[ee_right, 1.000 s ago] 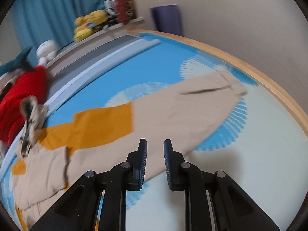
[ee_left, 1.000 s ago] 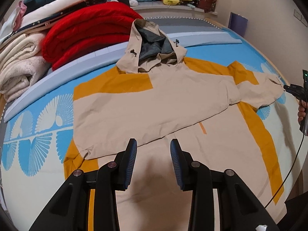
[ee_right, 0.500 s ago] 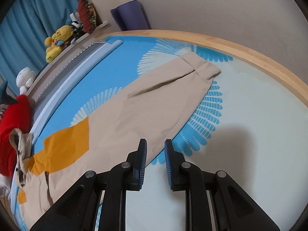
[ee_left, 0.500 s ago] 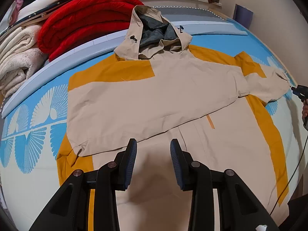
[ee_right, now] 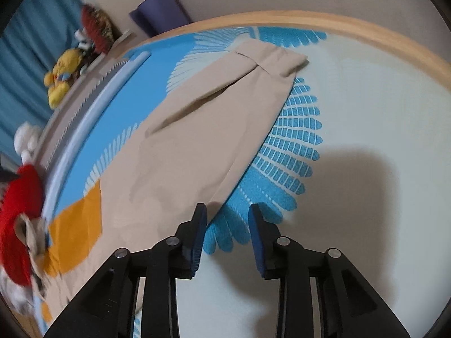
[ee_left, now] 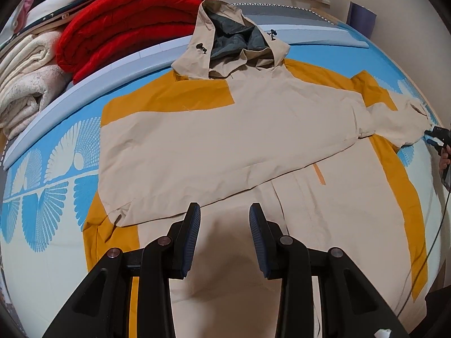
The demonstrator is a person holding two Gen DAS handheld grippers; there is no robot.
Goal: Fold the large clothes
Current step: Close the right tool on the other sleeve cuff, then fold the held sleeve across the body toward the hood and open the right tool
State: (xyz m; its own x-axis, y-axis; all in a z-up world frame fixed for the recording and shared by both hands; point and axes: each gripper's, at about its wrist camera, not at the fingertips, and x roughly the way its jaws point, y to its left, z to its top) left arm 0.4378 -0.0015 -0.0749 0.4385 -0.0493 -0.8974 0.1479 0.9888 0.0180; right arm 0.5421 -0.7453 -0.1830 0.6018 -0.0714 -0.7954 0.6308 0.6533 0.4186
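- A beige and mustard hooded jacket point(ee_left: 225, 140) lies face up on the bed point(ee_left: 42, 197), which has a blue fan-patterned cover; its hood points at the stacked red quilt point(ee_left: 126, 19) and cream blankets point(ee_left: 25, 84)
- One sleeve point(ee_left: 197, 152) is already folded across the chest; the other sleeve point(ee_right: 203, 129) is stretched out flat toward the wooden bed edge point(ee_right: 366, 33), so I judge the sleeve-folding step to be half done
- The left claw point(ee_left: 224, 225) hangs over the jacket's lower front, its blue pads partly apart with nothing between them
- The right claw point(ee_right: 227, 222) sits just beside the long edge of the outstretched sleeve; its jaws are opening, with only bed cover in the gap, and its left pad is at the cloth's edge, though the blurred view leaves me unsure whether it touches
- Next, I'd say, the right claw has to pinch that sleeve, probably nearer the cuff point(ee_right: 276, 59), and carry it across the chest onto the folded one, keeping the fabric from bunching
- No baskets or boxes are in sight; soft toys point(ee_right: 64, 76) sit on the ledge beyond
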